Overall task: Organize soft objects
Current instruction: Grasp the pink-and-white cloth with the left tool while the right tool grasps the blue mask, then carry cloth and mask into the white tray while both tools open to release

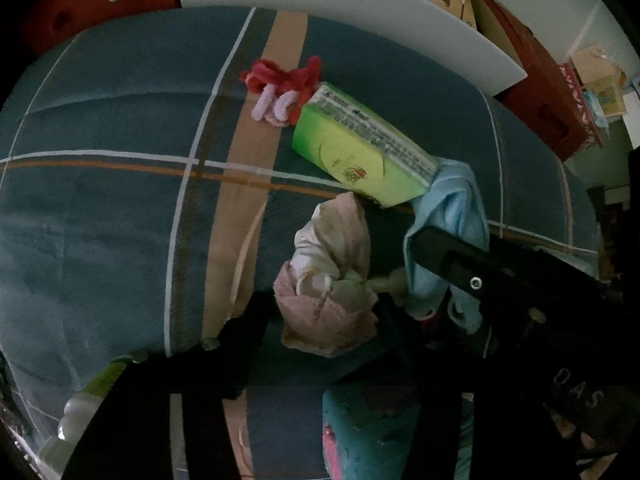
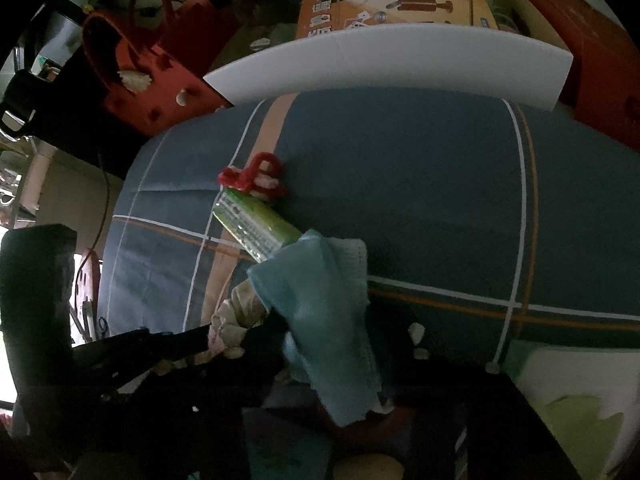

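Two cloths on plaid bed cover (image 1: pixel 100 200): pink cloth (image 1: pixel 332 280) between left tongs (image 1: pixel 316 320), blue cloth (image 2: pixel 324 320) between right tongs (image 2: pixel 340 360); grip unclear. Step: pickup. Next: confirm hold, lift.

A: Left wrist view: packet (image 1: pixel 360 148) lies mid-frame on the bedspread (image 1: pixel 100 200); yarn bundle (image 1: pixel 282 88) touches its upper-left end.
B: Crumpled cloth (image 1: pixel 328 276) sits below the packet; folded towel (image 1: pixel 448 240) at the packet's lower-right end, possibly tucked under it.
A: Board (image 1: pixel 340 12) stands behind, along the upper frame.
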A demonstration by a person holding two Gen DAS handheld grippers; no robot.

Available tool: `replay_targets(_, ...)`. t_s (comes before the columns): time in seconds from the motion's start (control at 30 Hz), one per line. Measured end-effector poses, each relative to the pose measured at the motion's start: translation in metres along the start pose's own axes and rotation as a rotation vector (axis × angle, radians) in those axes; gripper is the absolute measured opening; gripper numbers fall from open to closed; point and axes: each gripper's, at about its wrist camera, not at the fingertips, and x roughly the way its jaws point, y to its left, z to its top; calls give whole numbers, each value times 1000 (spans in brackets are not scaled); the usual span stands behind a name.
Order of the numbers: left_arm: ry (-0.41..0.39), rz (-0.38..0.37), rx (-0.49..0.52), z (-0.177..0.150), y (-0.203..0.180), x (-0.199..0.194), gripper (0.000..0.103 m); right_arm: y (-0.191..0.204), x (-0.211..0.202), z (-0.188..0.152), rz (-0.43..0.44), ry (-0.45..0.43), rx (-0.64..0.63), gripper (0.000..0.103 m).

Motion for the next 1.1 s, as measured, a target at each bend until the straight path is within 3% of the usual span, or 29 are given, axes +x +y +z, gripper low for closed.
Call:
replay_targets(0.07,-1,-16,-7,2,3,0,46,-1,-2,0,2,-3,-2,35)
replay_targets(0.23,-8,-35,-18,2,7,0,39,-2,-12,-2,-3,-14,-11,27)
replay_targets(0.3,-11,-42,-19,0,7,2,36,-2,-17,-3,0,-17,-14,19)
replay_targets(0.7,-41,-76,-43,-15,7,-11,21,-1,-58,-16,-11,-50,-36,17)
replay_targets(1.1,-121,-84,-37,-38,-6,-70,18,-3,-114,-34,-37,-106,-34,17)
